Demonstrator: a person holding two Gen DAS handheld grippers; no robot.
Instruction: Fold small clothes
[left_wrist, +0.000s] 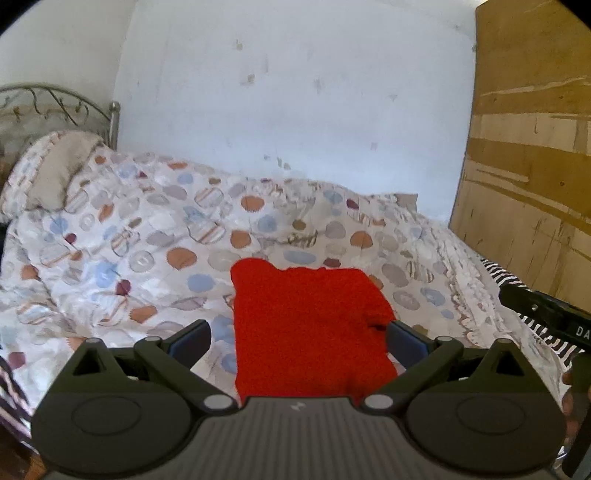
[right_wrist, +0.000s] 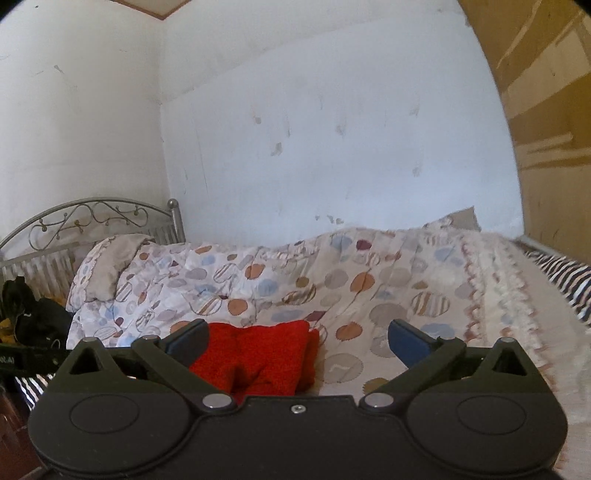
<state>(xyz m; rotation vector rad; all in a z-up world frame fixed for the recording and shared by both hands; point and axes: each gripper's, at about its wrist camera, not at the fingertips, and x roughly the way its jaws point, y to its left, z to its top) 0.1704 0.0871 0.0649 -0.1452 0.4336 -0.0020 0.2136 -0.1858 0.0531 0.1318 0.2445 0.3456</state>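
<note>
A small red fleece garment (left_wrist: 310, 328) lies folded into a rough rectangle on the patterned bedspread (left_wrist: 129, 240). My left gripper (left_wrist: 297, 345) is open and empty, held just above the garment's near part, its blue pads (left_wrist: 190, 341) spread either side of it. In the right wrist view the same red garment (right_wrist: 258, 354) lies low and left of centre. My right gripper (right_wrist: 297, 343) is open and empty, with the garment between the left finger and the middle of the gap. The right gripper's black body (left_wrist: 546, 314) shows at the right edge of the left wrist view.
The bedspread (right_wrist: 369, 288) with coloured dots covers the bed. A pillow (left_wrist: 51, 173) and metal headboard (right_wrist: 92, 218) are at the far left. A white wall is behind. A brown board (left_wrist: 528, 147) stands at the right. Striped fabric (right_wrist: 565, 284) lies at the right. Dark items (right_wrist: 33, 314) sit at the left.
</note>
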